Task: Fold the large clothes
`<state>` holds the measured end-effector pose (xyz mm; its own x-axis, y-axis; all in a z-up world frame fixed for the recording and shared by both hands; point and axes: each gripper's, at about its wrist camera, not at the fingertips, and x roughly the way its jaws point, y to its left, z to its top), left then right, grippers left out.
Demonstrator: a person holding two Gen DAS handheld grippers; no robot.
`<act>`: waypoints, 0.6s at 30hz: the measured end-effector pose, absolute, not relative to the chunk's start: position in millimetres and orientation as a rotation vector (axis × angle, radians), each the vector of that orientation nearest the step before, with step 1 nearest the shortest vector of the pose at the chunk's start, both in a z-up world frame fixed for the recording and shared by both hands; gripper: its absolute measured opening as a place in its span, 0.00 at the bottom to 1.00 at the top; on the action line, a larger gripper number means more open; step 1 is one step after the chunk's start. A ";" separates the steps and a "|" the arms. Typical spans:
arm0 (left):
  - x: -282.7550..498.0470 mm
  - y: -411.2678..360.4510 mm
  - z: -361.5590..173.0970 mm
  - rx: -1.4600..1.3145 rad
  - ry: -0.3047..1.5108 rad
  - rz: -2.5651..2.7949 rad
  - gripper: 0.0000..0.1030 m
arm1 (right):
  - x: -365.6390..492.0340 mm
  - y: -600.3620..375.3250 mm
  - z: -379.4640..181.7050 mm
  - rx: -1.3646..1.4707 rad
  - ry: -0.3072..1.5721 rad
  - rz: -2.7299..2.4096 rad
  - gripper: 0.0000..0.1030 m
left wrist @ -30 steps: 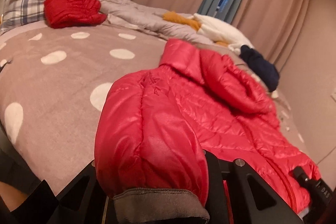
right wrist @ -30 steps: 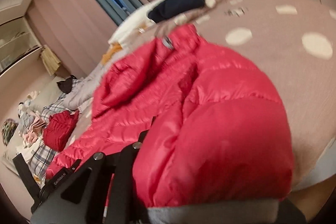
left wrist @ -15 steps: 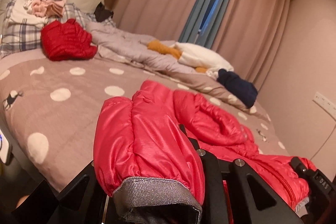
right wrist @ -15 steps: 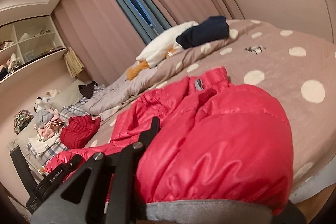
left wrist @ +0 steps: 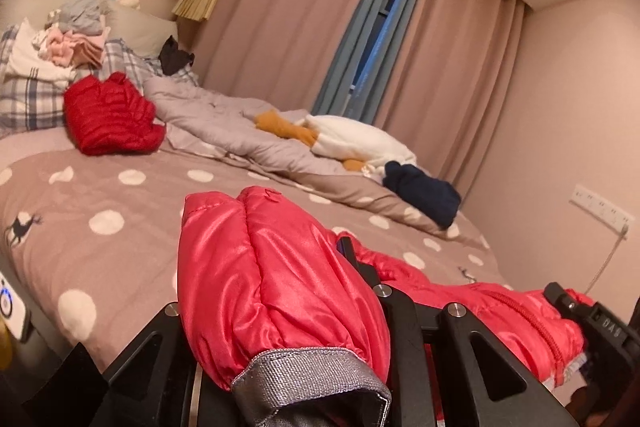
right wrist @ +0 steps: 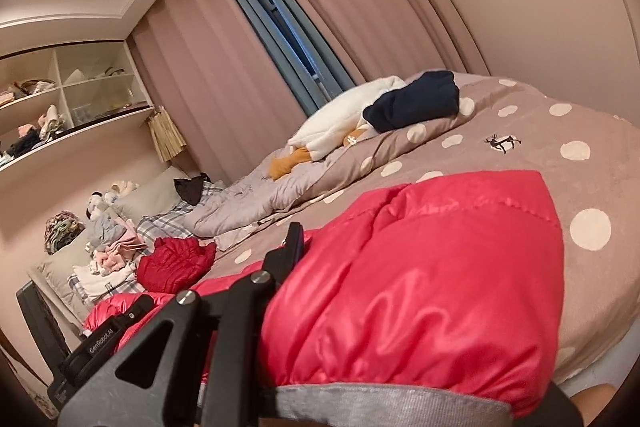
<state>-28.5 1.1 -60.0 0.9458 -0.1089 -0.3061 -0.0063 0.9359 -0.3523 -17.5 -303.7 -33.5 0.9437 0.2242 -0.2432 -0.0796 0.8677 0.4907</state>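
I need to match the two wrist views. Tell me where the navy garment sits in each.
Left wrist: navy garment, right of centre, at the bed's far edge beside the white plush.
Right wrist: navy garment, upper centre-right, against the same white plush.
Shared landmark: blue curtain.

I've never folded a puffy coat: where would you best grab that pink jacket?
By the grey cuffs: flat, firm bands ending each sleeve of the jacket, unlike the slippery padding. Come from the near bed edge, where both cuffs point.
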 end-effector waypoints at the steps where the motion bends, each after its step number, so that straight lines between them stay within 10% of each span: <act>1: -14.2 -0.8 -60.4 -0.349 0.339 -0.053 0.18 | -10.1 -302.2 -32.5 0.497 0.318 0.152 0.18; 18: 149.7 -28.4 -86.7 -0.209 0.605 0.049 0.18 | 156.6 -288.8 -47.0 0.304 0.666 -0.044 0.19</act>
